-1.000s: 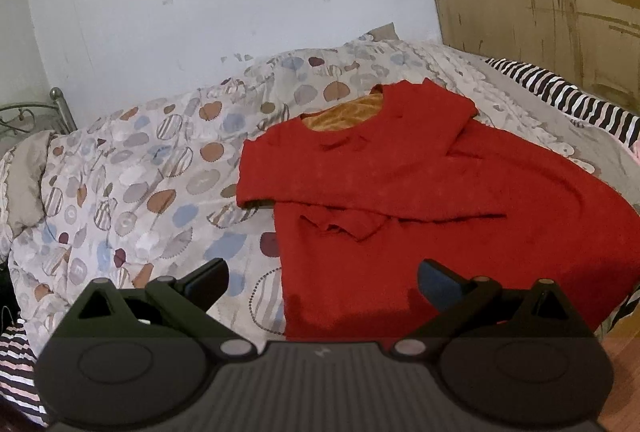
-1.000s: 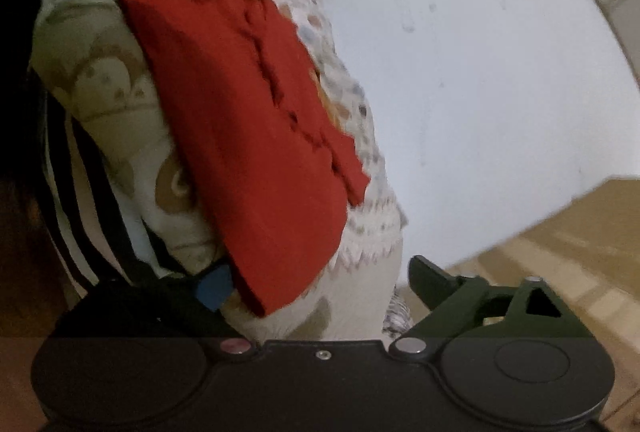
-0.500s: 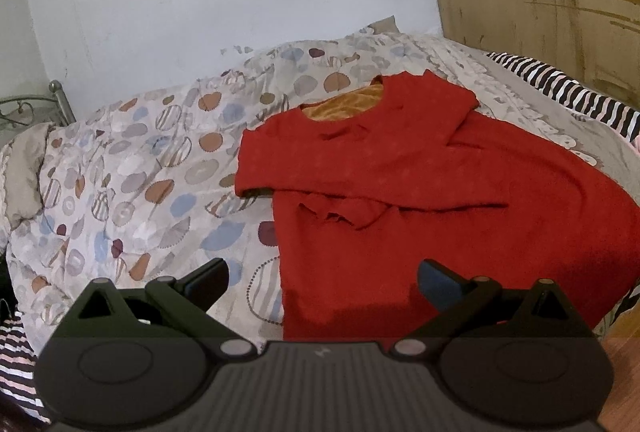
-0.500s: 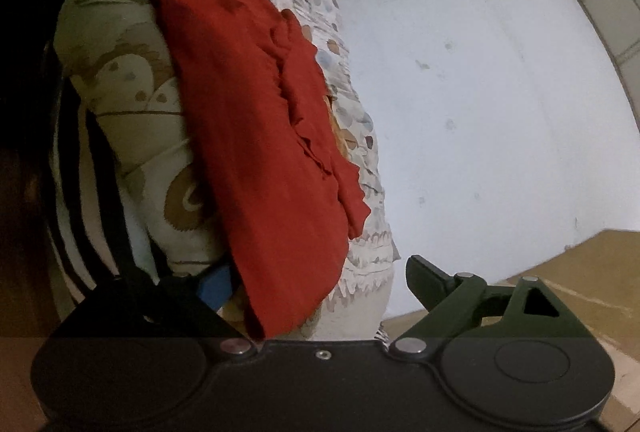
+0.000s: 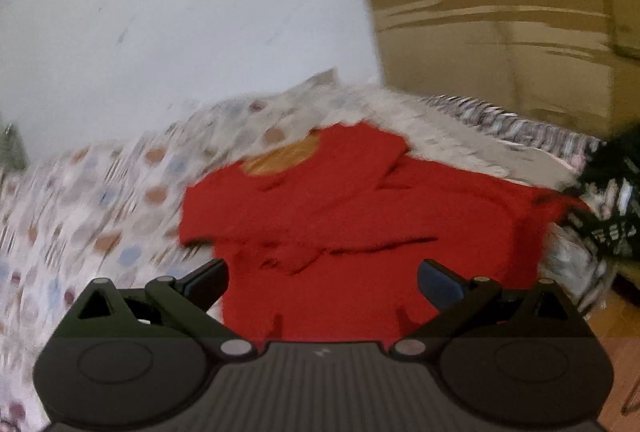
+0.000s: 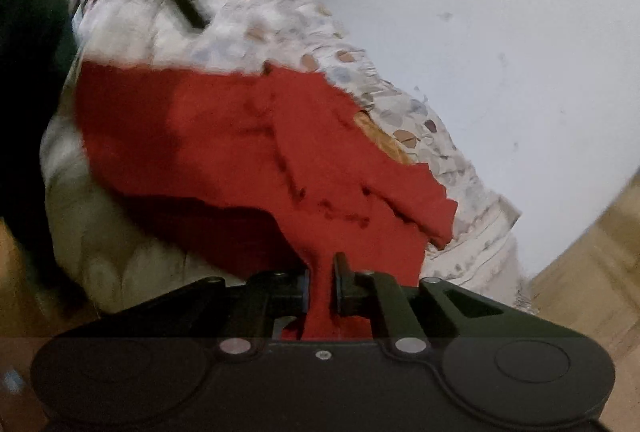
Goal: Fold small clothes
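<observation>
We find the red garment (image 5: pixel 360 232) lying spread on the patterned bedcover (image 5: pixel 100 199), its sleeves already laid across the chest and its orange-lined neck opening (image 5: pixel 284 155) turned toward the white wall (image 5: pixel 180 11). We judge it a light, soft knit: it creases freely, sags where unsupported, and shows no stiffness or slipperiness; nothing about it appears fragile. Such cloth will follow whichever edge is lifted and will droop or bunch between two hold points, so we advise taking it at the hem corners, a thin pinch of the edge on each side, rather than mid-panel. The right gripper (image 6: pixel 320 284) has just been closing, and its jaws now stand narrow with a bunched fold of the red fabric clamped between them at the garment's near edge; the cloth rises in a taut ridge from that pinch. The left gripper (image 5: pixel 322 278) stands wide, with nothing between its jaws, poised over the hem on the opposite side; we cannot tell whether it touches the fabric. The left view is blurred, so finer detail is uncertain. Beyond the bedcover, a striped cloth (image 5: pixel 520 123) lies along the far side, before a brown wooden panel (image 5: pixel 500 11).
</observation>
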The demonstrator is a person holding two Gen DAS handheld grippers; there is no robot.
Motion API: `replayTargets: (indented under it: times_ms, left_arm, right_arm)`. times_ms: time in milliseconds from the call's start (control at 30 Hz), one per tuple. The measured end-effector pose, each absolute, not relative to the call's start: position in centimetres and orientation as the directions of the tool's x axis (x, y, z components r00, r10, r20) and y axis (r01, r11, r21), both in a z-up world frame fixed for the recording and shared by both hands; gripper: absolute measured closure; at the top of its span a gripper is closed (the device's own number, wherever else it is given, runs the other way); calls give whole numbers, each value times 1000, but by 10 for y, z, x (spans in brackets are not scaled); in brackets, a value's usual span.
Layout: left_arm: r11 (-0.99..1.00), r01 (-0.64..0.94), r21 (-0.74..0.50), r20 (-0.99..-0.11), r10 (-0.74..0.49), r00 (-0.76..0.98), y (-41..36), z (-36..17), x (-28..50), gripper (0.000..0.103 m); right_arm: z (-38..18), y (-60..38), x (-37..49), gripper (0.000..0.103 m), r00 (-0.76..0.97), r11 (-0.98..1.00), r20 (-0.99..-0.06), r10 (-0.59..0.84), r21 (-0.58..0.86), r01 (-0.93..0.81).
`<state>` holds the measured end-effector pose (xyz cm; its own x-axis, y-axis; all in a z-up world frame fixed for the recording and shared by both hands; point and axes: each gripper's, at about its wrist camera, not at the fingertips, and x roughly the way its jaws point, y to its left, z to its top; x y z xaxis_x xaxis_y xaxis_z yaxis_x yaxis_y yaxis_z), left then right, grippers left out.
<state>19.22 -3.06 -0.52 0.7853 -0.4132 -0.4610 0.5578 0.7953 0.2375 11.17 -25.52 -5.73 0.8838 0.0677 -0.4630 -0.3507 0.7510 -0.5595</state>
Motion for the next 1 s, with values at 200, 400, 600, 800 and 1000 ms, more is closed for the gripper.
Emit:
replayTargets:
  times_ms: [200,400,600,800,1000]
  left_arm:
    - [657,702,275,-513,-517,685,-65,-31,168,0]
    - [566,712,416,-610,-407,680,-112,-61,169,0]
    - [505,660,556,-668,-201,716,-130,-101,191,13]
    - [544,498,675,-576,-34,817,-101,-98,214,25]
    - [648,463,604,-560,-67,826,-67,-66,220,46]
  right_arm:
    - [-26,-268,146,96,861,878,-493,125,-349,-327]
    - [-17,-290,170,96,864,947,-485,134,-195,-257]
    - [-13,-303,174,97,881,972,-455,127,-119,-202]
    - [-8,-309,166,97,897,977,-430,108,-120,-175]
    - [-7,-308,166,97,907,981,-409,104,-107,-160]
